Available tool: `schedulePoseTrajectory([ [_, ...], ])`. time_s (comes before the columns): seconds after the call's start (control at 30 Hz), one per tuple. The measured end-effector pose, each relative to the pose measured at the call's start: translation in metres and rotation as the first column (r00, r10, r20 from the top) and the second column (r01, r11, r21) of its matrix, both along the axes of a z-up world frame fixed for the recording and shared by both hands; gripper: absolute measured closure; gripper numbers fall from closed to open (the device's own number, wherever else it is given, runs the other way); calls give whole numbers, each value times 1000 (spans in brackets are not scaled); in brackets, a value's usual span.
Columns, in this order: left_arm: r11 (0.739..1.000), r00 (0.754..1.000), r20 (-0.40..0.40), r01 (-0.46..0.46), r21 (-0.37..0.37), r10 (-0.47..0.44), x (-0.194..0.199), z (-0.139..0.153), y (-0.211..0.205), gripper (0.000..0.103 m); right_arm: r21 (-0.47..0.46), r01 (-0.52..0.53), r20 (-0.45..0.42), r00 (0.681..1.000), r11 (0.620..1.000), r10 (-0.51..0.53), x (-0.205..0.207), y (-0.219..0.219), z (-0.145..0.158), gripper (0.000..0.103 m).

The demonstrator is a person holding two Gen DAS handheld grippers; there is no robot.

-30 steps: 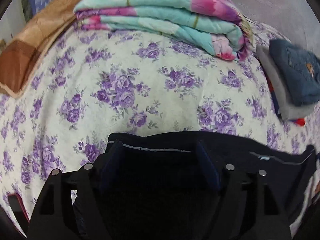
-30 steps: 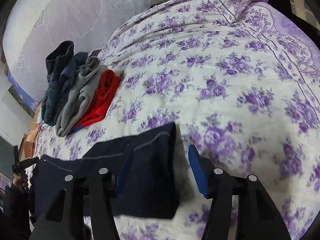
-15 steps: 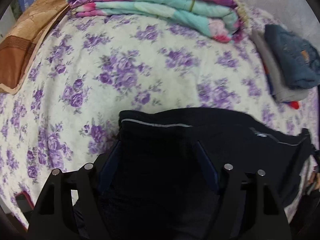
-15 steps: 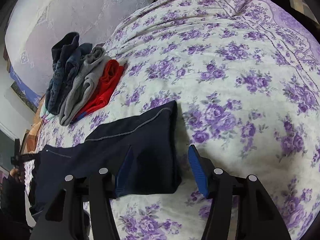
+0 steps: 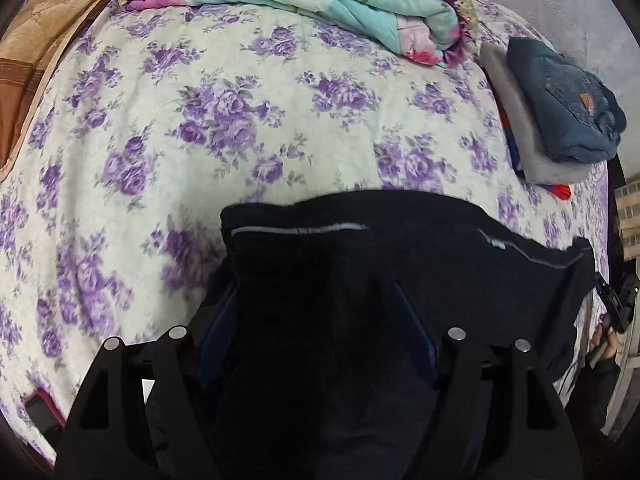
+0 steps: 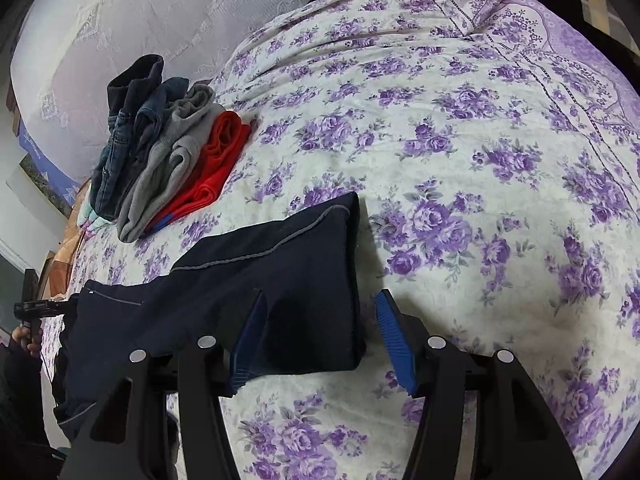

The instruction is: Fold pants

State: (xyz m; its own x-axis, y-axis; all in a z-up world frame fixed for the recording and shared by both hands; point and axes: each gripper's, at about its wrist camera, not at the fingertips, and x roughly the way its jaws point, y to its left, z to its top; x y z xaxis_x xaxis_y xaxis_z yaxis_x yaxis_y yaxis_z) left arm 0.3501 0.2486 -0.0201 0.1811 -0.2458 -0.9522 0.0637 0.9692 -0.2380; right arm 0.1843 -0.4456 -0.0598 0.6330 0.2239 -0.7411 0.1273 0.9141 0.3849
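The dark navy pants (image 6: 280, 280) were laid on the floral bedspread (image 6: 480, 160), directly ahead of and beneath both tools, their long axis running crosswise between the two grippers, one end under each. In the right wrist view one squared end pointed ahead toward the far side of the bed, its corner lying between the spread jaws of the right gripper (image 6: 320, 340); the right blue pad (image 6: 394, 336) stood clear of the cloth over bare bedspread, so nothing was clamped there. The left gripper (image 5: 316, 332) was held fairly wide, with dark fabric filling the gap between its jaws; whether the pads pressed on it could not be told. A slip was judged the main risk: with only a corner within the right jaws, a closing could catch one layer alone, so that the lower layer would trail and the fold come out skewed. An uneven lift by the two hands would twist the grey-stitched edge (image 5: 300, 230) out of line. The stack of folded clothes (image 6: 160, 152) lay well ahead to the left.
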Motion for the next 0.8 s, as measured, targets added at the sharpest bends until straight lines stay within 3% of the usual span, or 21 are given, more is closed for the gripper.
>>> schedulePoseTrajectory([
  [0.13,994,997,-59,60,92,-55,-12,-12,-6,34,5,6,13,1000,1000,-6,0,-2,3,45],
  [0.17,995,997,-55,55,86,-50,-12,-13,-4,34,8,2,17,1000,1000,-2,1,-1,4,45],
  [0.23,1000,1000,-7,22,5,-22,-12,-8,-1,33,6,-5,19,1000,1000,5,1,2,4,45],
  [0.33,995,998,48,51,-89,-47,-12,1,-14,32,8,-9,11,1000,1000,8,2,5,2,45],
  [0.4,994,997,58,58,-91,-53,-4,0,-29,31,9,-19,14,1000,1000,19,1,8,3,45],
  [0.5,998,1000,-22,-19,-68,17,18,-28,-25,29,-2,-26,19,1000,1000,26,1,10,5,47],
  [0.6,997,999,-9,-41,-72,41,26,-35,-32,14,-21,-30,15,999,999,31,4,13,7,50],
  [0.63,997,998,-2,-58,-58,58,29,-34,-35,14,-23,-36,8,999,999,36,6,13,6,54],
  [0.67,994,996,10,-91,-63,92,31,-33,-36,14,-25,-41,2,999,999,41,8,12,6,66],
  [0.7,990,993,31,-114,-79,117,34,-35,-37,15,-24,-51,-11,999,998,51,10,12,4,72],
  [0.73,987,989,53,-134,-91,139,32,-32,-34,23,-14,-60,-16,998,998,60,12,11,2,94],
  [0.77,985,984,77,-153,-84,160,31,-29,-34,32,7,-71,-9,997,997,71,14,8,1,96],
  [0.8,983,981,94,-161,-88,169,29,-25,-33,52,15,-70,2,998,997,70,13,5,1,96],
])
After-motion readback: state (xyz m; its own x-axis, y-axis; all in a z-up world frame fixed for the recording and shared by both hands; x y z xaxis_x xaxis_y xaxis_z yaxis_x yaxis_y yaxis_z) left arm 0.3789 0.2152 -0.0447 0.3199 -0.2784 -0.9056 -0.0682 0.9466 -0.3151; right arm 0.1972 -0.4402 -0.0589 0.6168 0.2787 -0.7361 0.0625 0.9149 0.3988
